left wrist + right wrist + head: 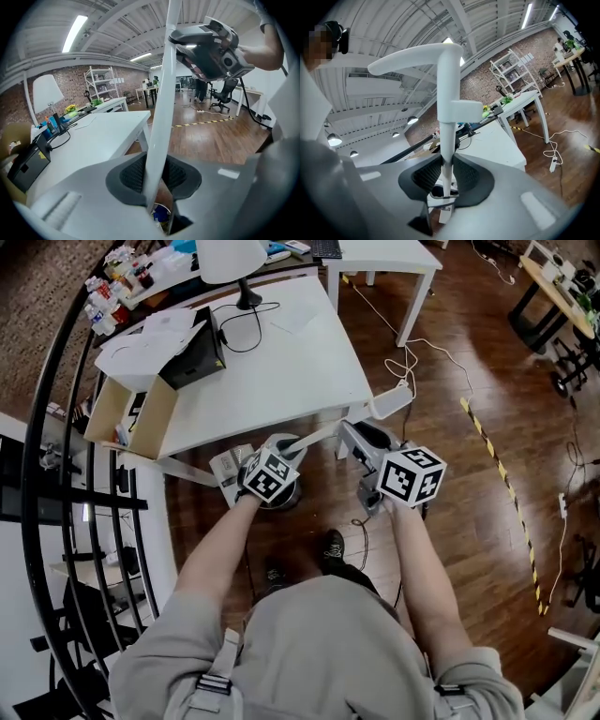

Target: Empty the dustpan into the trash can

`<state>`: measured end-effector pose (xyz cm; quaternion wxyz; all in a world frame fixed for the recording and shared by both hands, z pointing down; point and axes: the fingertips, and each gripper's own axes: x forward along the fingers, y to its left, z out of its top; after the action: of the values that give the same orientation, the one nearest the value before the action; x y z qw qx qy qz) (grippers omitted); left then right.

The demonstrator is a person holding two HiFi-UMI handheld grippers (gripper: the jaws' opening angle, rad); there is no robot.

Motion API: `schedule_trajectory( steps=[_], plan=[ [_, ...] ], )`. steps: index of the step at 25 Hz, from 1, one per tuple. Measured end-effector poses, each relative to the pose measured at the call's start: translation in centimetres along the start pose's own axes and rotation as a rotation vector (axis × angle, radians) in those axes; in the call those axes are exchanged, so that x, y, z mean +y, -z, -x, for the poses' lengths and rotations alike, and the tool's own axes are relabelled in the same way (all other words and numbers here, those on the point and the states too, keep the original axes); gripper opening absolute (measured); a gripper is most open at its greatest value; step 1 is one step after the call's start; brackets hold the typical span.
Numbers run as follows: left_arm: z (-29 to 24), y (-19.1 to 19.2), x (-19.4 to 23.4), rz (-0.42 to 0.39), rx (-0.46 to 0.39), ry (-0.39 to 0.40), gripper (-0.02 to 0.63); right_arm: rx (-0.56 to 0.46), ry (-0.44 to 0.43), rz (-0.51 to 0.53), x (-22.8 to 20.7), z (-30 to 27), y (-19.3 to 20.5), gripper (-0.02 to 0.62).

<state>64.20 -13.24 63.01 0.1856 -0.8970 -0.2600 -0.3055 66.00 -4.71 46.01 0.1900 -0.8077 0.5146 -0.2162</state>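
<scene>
I am pinching the long white plastic dustpan handle (163, 103) low down with my left gripper (157, 180), directly above the round metal trash can (281, 497). That way the pale dustpan tray (228, 465) is sitting by the can's rim, ready to tip. My right gripper (446, 176) is clamping the same handle higher, away from the can and below the hooked grip (417, 58), probably steadying the tilt.

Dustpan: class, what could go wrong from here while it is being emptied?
1. The dustpan seems to sit partly beside the small trash can, so dirt may land on the floor.
2. The left gripper and right gripper clamp only the thin handle; it could twist or slip.
</scene>
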Motion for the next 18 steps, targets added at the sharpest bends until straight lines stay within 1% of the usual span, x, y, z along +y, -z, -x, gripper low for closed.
schedule_trajectory(
  steps=[2,5,8,10,14,18],
  plan=[
    [1.0,0.0,0.7,0.007,-0.008,-0.011,0.074,0.010,-0.035,0.036,1.5,-1.0,-0.5,0.072],
    [3.1,1.0,1.7,0.043,-0.012,-0.064,0.066,0.040,-0.122,0.119,4.8,-3.0,-0.6,0.072],
    [5.2,2.3,2.5,0.099,0.002,-0.125,0.058,0.073,-0.211,0.217,8.4,-5.0,-0.4,0.072],
    [6.9,3.0,3.2,0.154,-0.003,-0.175,0.057,0.090,-0.272,0.274,11.0,-6.3,-0.3,0.072],
    [10.9,4.1,3.9,0.256,-0.043,-0.254,0.055,0.109,-0.374,0.364,16.1,-8.1,0.1,0.072],
    [16.2,5.7,4.2,0.309,-0.105,-0.331,0.054,0.111,-0.471,0.423,22.4,-9.2,1.0,0.074]
  ],
)
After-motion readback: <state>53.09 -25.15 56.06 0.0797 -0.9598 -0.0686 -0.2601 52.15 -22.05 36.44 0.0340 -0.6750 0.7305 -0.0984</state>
